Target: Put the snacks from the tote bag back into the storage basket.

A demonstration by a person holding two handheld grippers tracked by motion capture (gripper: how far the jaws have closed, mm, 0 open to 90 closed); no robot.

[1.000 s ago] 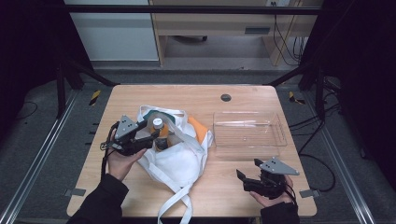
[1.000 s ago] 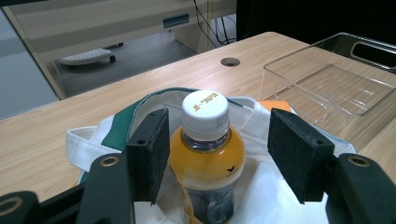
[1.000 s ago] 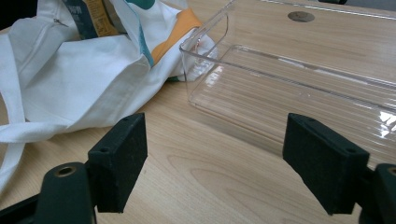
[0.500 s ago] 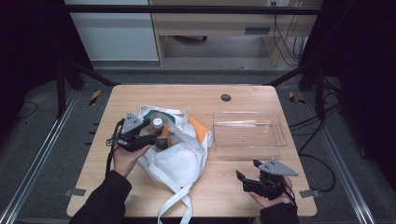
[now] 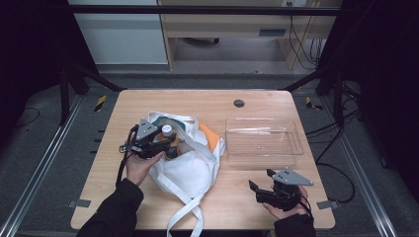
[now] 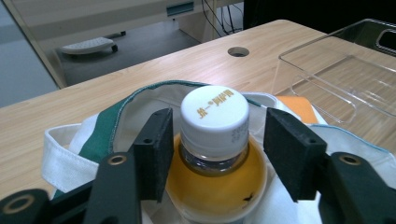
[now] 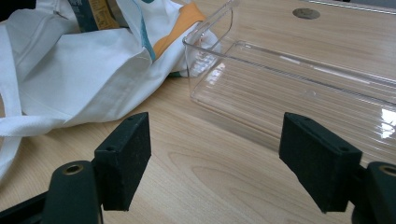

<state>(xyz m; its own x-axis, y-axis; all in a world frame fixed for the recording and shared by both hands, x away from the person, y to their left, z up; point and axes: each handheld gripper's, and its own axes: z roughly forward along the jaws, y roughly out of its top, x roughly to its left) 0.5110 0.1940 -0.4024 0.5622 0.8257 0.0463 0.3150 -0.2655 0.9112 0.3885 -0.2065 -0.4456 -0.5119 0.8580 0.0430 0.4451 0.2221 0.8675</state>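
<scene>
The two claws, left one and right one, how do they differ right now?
The left claw sits at the mouth of the white bag, its jaws either side of the neck of a bottle of orange drink, and they have just been closing; the pads look not yet pressed on. The right claw rests by the near table edge, jaws wide, nothing between them, facing the clear tray. Both have black jaws with square pads.
</scene>
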